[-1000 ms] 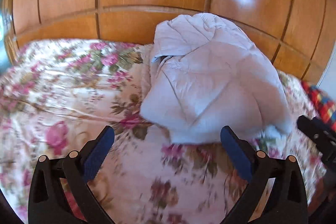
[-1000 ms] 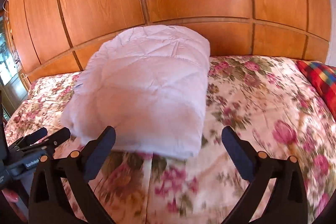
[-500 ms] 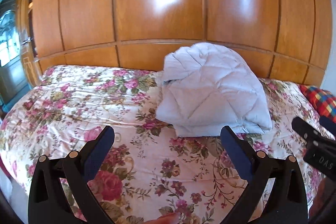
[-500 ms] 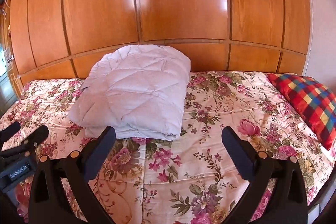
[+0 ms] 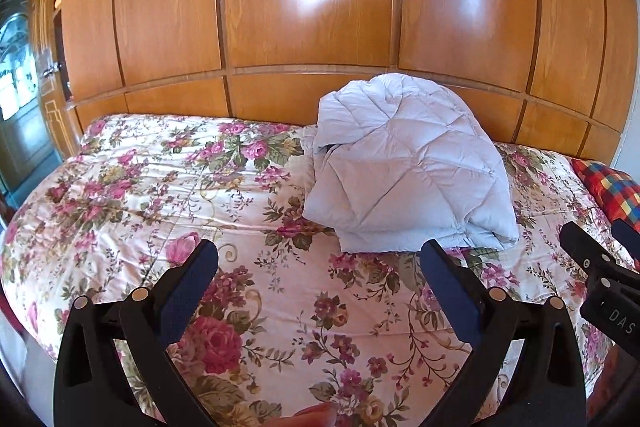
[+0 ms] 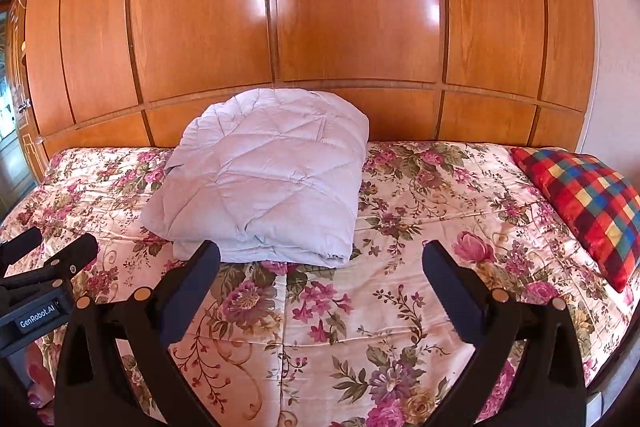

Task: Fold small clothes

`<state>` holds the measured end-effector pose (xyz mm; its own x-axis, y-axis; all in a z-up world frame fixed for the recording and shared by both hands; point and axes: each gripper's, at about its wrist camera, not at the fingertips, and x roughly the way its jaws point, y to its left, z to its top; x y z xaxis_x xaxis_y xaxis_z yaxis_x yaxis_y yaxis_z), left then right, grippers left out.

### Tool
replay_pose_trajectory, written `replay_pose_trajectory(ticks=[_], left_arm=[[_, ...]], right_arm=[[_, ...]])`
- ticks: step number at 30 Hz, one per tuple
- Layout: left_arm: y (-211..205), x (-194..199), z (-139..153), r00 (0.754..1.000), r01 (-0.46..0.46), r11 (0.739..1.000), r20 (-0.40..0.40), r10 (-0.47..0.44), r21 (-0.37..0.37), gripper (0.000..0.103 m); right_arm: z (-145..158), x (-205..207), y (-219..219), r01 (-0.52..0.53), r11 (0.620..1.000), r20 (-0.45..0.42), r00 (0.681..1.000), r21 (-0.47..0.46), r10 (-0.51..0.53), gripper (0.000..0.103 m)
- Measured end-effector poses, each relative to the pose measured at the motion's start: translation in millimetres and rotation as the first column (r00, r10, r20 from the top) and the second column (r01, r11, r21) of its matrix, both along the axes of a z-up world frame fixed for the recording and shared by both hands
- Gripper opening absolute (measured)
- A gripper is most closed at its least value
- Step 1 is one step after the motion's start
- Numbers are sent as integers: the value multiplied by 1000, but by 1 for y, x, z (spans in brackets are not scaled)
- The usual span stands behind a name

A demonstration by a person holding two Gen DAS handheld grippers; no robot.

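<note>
A pale grey quilted garment [image 5: 404,167] lies folded in a thick bundle on the floral bedspread [image 5: 200,211], against the wooden headboard. It also shows in the right wrist view [image 6: 268,183]. My left gripper [image 5: 318,263] is open and empty, held above the bed well short of the bundle. My right gripper [image 6: 320,263] is open and empty, also back from the bundle's near edge. Each gripper shows at the side of the other's view: the right one [image 5: 600,267], the left one [image 6: 48,259].
A red checked cushion [image 6: 588,203] lies at the bed's right end. A glossy wooden panelled headboard [image 6: 320,27] runs behind the bed. A doorway or glass cabinet [image 5: 20,87] stands at the far left. The floral bedspread [image 6: 400,307] stretches in front of the bundle.
Both grippers have pulled back and up from the folded garment, which now looks smaller and farther off. The garment stays in place. Both grippers stay open.
</note>
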<state>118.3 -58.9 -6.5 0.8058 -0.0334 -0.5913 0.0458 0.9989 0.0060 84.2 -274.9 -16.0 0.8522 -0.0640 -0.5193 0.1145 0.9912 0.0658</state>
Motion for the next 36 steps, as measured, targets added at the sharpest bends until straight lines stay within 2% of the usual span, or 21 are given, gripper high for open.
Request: replay_pose_trajectory(ticks=[7,36], left_arm=[[7,3,-2,1000,-22,999,-20,21,-26,100],[6,3,-6,999,-15,999,-34,14,-29,100]], right_arm=[[-2,1,-3,-2,1000,-14,1000,19,2,101],[-4,2,-1,-10,1000,-21,1000,21,10,101]])
